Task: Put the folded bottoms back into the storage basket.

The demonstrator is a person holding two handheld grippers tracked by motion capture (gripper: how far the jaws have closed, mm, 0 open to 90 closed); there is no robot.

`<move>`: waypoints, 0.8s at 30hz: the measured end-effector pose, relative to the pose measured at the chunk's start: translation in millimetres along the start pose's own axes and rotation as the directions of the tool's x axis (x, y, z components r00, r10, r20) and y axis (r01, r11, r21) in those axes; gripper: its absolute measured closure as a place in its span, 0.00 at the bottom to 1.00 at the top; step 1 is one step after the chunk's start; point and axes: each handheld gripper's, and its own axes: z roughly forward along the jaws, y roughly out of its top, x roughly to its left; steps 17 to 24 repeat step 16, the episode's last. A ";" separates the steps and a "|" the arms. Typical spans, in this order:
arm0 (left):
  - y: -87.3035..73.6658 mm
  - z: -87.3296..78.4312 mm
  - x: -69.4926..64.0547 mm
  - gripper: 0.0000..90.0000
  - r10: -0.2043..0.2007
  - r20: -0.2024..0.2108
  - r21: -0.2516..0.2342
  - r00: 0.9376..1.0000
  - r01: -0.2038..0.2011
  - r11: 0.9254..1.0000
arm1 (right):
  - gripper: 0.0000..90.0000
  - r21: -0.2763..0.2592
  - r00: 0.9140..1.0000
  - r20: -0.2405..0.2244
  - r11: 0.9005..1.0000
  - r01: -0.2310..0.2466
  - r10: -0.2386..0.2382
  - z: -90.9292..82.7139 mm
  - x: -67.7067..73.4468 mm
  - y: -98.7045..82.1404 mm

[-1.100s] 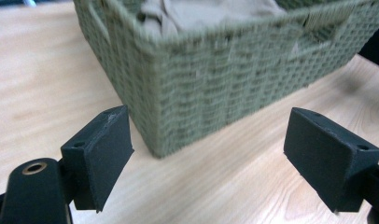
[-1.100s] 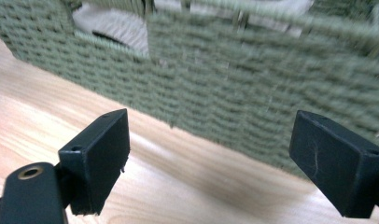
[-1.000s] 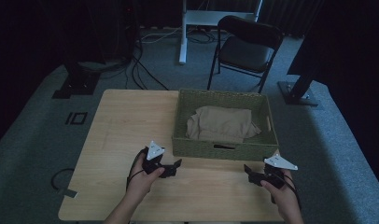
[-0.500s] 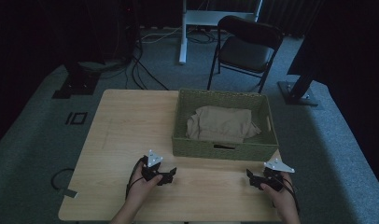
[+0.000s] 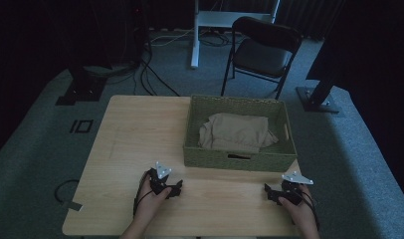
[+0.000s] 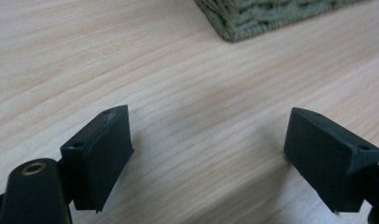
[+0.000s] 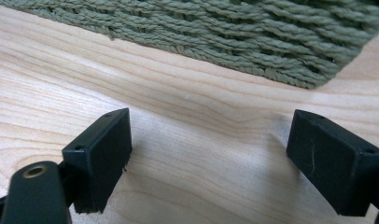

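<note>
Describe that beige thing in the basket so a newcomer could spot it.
Start at the wooden table. On its far right part stands a green woven basket. Inside lies a crumpled beige cloth, the only soft, pale thing there.

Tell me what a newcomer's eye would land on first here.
The green woven basket at the table's far right, with a beige cloth bundled inside. Next, the two hands resting near the table's front edge, left gripper and right gripper, both with jaws open over bare wood and nothing between them.
</note>
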 end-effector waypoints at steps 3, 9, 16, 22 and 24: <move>0.0 0.7 -0.1 0.13 -0.031 -0.030 0.009 0.999 0.031 0.999 | 0.16 -0.001 1.000 -0.001 1.000 0.003 -0.003 -0.7 0.8 -0.9; -1.2 -0.2 -0.5 0.11 -0.057 -0.054 0.007 0.997 0.057 0.998 | 0.15 -0.001 1.000 0.020 1.000 -0.017 0.017 -2.5 3.2 -2.7; -1.4 -0.5 0.8 0.11 -0.085 -0.083 0.005 0.993 0.086 0.996 | 0.14 0.000 0.998 0.042 0.999 -0.038 0.038 -2.5 5.7 -2.9; -1.4 -0.5 0.8 0.11 -0.085 -0.083 0.005 0.993 0.086 0.996 | 0.14 0.000 0.998 0.042 0.999 -0.038 0.038 -2.5 5.7 -2.9; -1.4 -0.5 0.8 0.11 -0.085 -0.083 0.005 0.993 0.086 0.996 | 0.14 0.000 0.998 0.042 0.999 -0.038 0.038 -2.5 5.7 -2.9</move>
